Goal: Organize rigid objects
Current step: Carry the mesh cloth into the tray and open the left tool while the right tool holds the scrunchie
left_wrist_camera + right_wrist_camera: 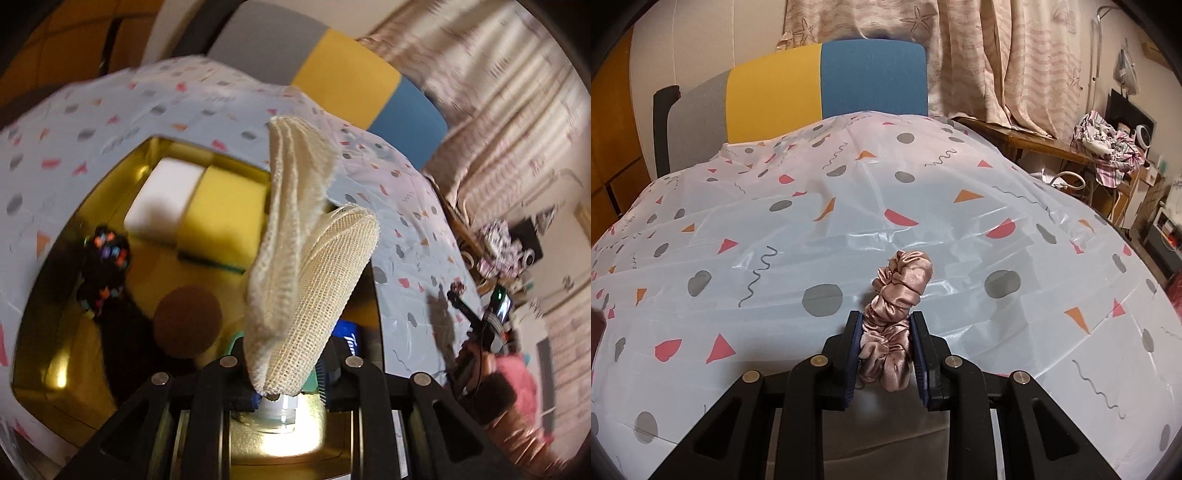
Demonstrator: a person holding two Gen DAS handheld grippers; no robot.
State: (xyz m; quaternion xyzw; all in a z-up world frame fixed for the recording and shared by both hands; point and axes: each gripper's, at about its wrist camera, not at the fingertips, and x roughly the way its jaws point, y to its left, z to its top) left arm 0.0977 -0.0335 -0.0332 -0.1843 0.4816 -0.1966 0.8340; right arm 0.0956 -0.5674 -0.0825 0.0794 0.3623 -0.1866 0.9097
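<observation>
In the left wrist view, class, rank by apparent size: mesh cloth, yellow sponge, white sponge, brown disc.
1. mesh cloth, though it is nearest the camera, so unsure
2. yellow sponge
3. white sponge, close to the yellow
4. brown disc

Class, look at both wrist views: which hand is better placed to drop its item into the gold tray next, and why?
Left. Its tongs hold the mesh cloth directly above the gold tray. The right tongs grip the pink scrunchie over bare tablecloth, no tray in its view.
</observation>
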